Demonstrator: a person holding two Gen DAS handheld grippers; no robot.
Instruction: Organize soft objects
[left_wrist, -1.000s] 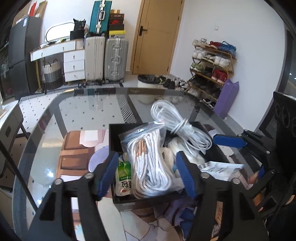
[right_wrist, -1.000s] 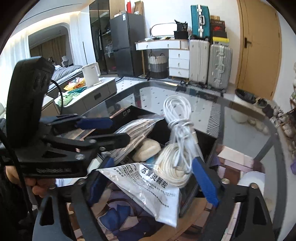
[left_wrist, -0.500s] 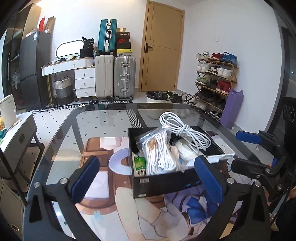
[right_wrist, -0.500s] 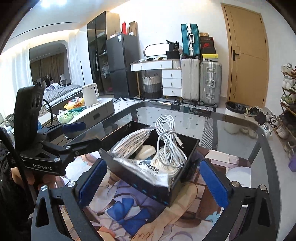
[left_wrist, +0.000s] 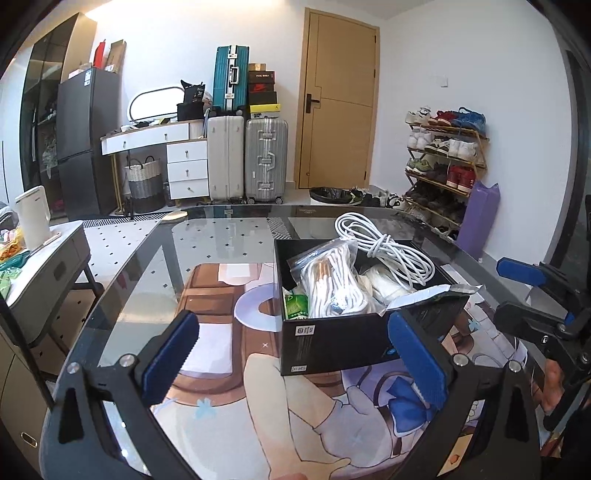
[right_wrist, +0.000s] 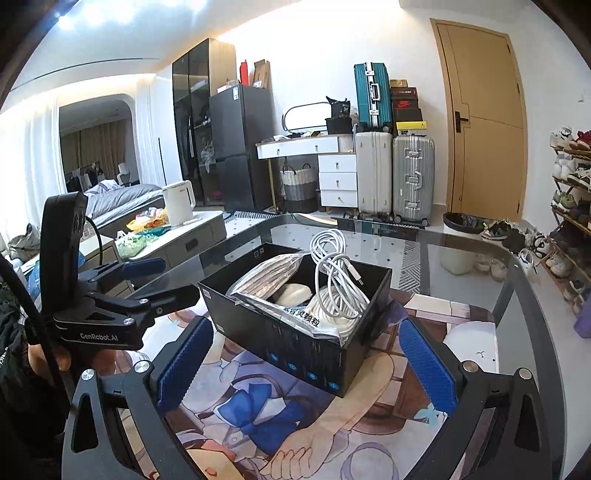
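Left wrist view: black box (left_wrist: 332, 339) sits beyond the left gripper (left_wrist: 295, 354), whose jaws have just spread wide, seemingly clear of it; right gripper (right_wrist: 306, 363) likewise gapes, empty.

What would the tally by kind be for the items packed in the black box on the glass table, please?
In the black cardboard box:
Loose white cable coils: 2
Clear zip bag of white cables: 1
Silver foil sachet with printed text: 1
Green and white carton: 1
Pale rounded soft object: 1
Total: 6 visible; more may be hidden underneath.

One black box (left_wrist: 332, 338), two claws, three suitcases (left_wrist: 266, 158), perhaps two white cable bundles (left_wrist: 384, 247)
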